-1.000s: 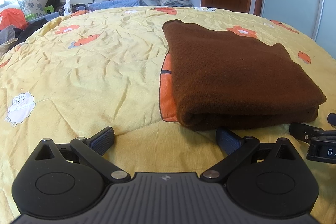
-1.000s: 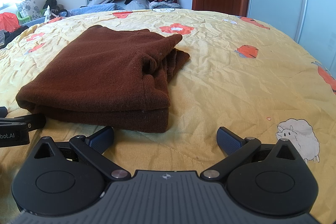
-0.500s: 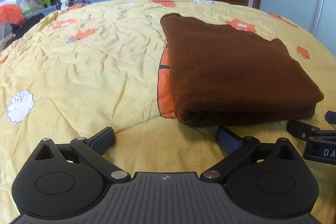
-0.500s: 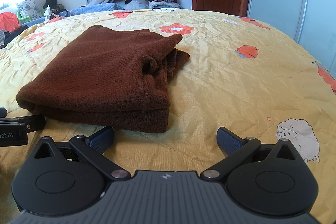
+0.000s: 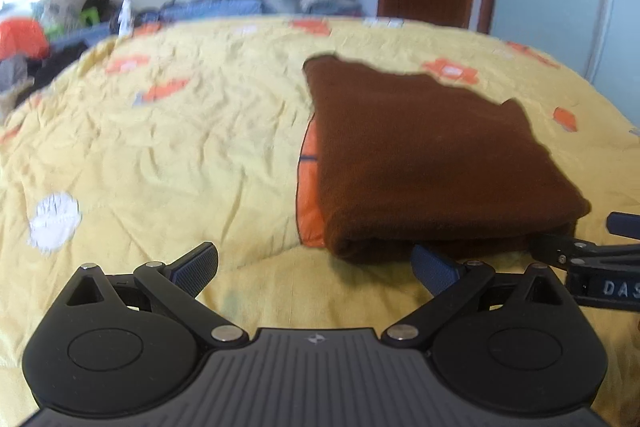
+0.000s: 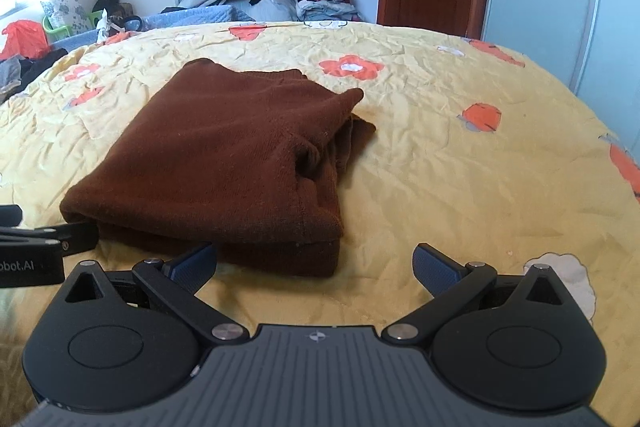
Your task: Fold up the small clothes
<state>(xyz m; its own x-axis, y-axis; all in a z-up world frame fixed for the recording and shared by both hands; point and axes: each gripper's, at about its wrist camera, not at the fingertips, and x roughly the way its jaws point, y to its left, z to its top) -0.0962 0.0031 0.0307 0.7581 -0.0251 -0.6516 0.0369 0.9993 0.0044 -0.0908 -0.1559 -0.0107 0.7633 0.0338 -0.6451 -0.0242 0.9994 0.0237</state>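
Brown garment (image 6: 224, 163): folded on bed (image 6: 460, 187). Left gripper (image 5: 316, 263), right gripper (image 6: 316, 263): both wide, empty. Folding seemingly done; next, probably tidy loose corner.

A bed is covered by a creased yellow quilt (image 6: 460, 163) printed with orange flowers and white sheep. A folded brown garment (image 6: 236, 155) is laid flat on it, with its layered edges turned toward the near side.
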